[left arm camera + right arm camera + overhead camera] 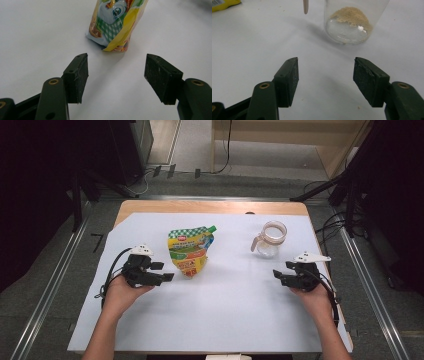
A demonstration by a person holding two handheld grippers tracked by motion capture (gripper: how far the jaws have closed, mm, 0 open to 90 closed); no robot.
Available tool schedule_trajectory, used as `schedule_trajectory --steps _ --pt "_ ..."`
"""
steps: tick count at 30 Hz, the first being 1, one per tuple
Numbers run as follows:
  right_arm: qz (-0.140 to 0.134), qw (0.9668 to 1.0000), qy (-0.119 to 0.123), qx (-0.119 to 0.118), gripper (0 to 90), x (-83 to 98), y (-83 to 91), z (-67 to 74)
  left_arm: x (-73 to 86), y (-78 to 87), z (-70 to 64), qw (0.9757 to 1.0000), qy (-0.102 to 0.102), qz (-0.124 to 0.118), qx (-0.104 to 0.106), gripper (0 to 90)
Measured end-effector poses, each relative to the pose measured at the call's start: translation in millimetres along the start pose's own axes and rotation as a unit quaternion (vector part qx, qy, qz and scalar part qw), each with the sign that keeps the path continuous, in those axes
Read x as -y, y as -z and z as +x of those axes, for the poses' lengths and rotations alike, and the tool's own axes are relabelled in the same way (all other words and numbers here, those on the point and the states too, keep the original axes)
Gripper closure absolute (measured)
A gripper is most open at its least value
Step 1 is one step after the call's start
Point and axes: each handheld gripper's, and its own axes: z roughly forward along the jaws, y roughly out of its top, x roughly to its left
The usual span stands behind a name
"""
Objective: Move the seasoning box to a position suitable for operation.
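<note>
A colourful spouted pouch (190, 249) with a green cap lies flat on the white sheet, left of centre. My left gripper (164, 271) rests on the sheet just short of the pouch's lower end, open. In the left gripper view the pouch's bottom edge (112, 27) lies beyond the gripper (116, 75), apart from both pads. A small clear glass jug (270, 239) with a handle stands at the right rear. It holds a little tan powder (352, 17). My right gripper (279, 276) is open in front of the jug with bare sheet between its pads (325, 77).
The white sheet (225, 305) covers most of a wooden table (210, 207). The jug's handle (305, 6) hangs to the left of its body in the right gripper view. Metal rails run along the floor on both sides of the table.
</note>
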Motion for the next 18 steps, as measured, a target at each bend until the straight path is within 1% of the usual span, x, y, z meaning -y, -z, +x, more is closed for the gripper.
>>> schedule_trajectory --steps 4,9,11,13,15,18 --pt "-0.002 1.0 0.0 0.005 38.0 -3.0 -2.1 -0.5 -0.5 -1.2 -1.1 1.0 -0.004 0.004 0.001 36.3" --pt "-0.011 0.9999 0.0 0.007 37.7 -5.9 -3.2 0.6 -1.6 -1.9 -3.7 1.0 -0.009 0.0 0.005 36.3" --pt "-0.015 0.9998 -0.004 0.011 37.0 -6.6 -3.7 -0.2 -1.9 -2.0 -4.1 0.9999 -0.011 0.0 0.007 36.0" --pt "-0.024 0.9995 -0.016 0.011 36.9 -7.8 -3.9 -2.8 -2.1 -2.3 -4.8 0.9999 -0.013 0.001 0.005 36.0" --pt "-0.032 0.9991 -0.024 0.018 36.6 -8.8 -4.2 -5.0 -2.1 -2.6 -5.3 0.9999 -0.013 0.001 0.006 36.0" --pt "-0.035 0.9987 -0.028 0.025 36.2 -9.3 -4.4 -6.8 -2.1 -2.9 -5.5 0.9999 -0.015 0.001 0.007 36.0"
